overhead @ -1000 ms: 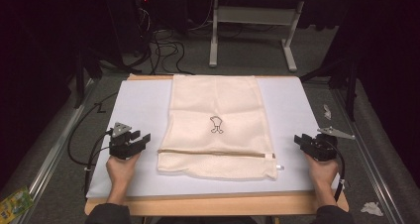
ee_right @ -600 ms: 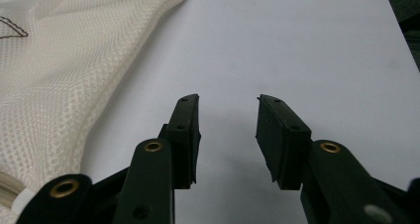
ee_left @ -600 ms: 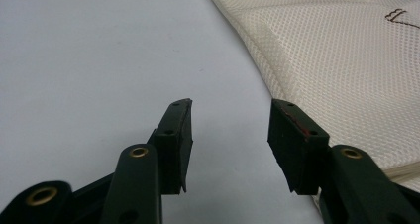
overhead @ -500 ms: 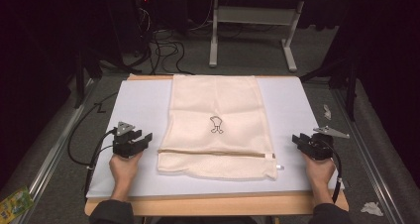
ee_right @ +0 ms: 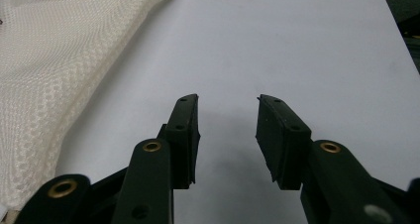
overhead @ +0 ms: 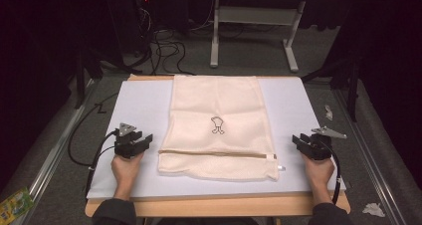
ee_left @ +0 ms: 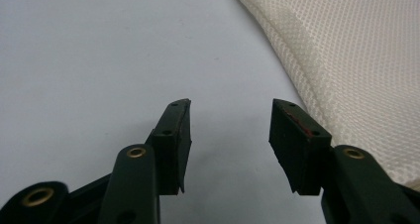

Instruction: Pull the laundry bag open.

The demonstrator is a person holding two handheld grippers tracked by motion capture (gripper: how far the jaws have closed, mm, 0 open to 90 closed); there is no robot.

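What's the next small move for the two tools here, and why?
Probably bring both inward to the mesh bag. The left tool and right tool sit open on the white mat, one at each side of the bag near its zipper, holding nothing, each apart from the fabric edge.
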